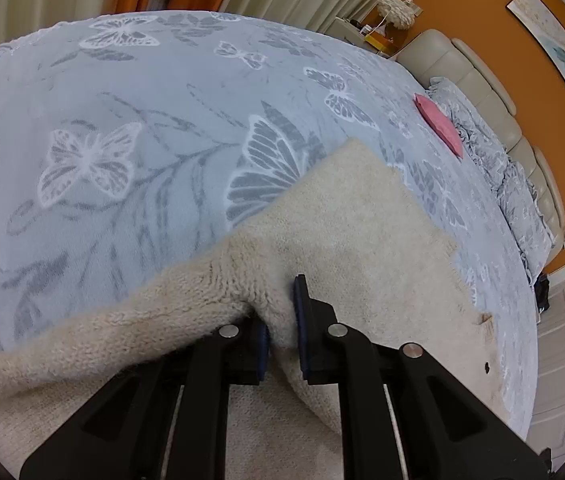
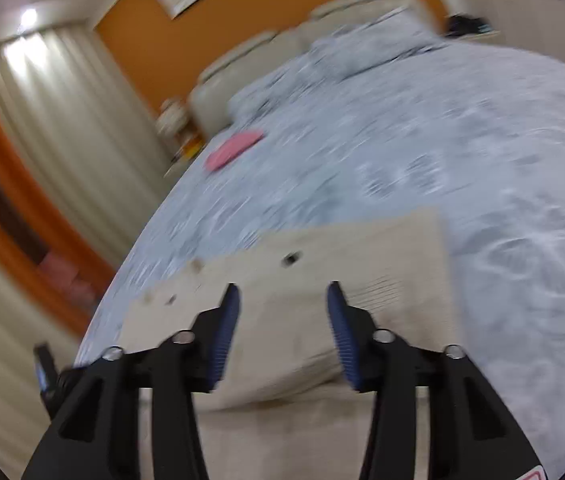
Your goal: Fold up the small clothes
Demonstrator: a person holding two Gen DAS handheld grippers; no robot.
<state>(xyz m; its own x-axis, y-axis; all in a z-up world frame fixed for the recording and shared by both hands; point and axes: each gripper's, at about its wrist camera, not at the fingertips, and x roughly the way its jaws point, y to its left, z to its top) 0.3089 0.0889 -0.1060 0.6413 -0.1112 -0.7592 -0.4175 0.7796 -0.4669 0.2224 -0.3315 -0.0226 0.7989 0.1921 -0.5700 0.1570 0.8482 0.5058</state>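
A cream knitted garment (image 1: 346,224) lies on the grey butterfly-print bedspread (image 1: 122,120). My left gripper (image 1: 280,320) is shut on a raised fold of this garment, lifting its near edge off the bed. In the blurred right wrist view the same cream garment (image 2: 322,264) lies flat with small dark buttons (image 2: 291,258) showing. My right gripper (image 2: 282,300) is open, its blue-padded fingers (image 2: 229,312) spread just above the garment, holding nothing.
A folded pink cloth (image 1: 440,124) lies near the grey pillows (image 1: 490,152), also in the right wrist view (image 2: 234,148). A cream padded headboard (image 1: 482,92) and orange wall stand behind. A bedside table (image 1: 378,36) and curtains (image 2: 62,128) border the bed.
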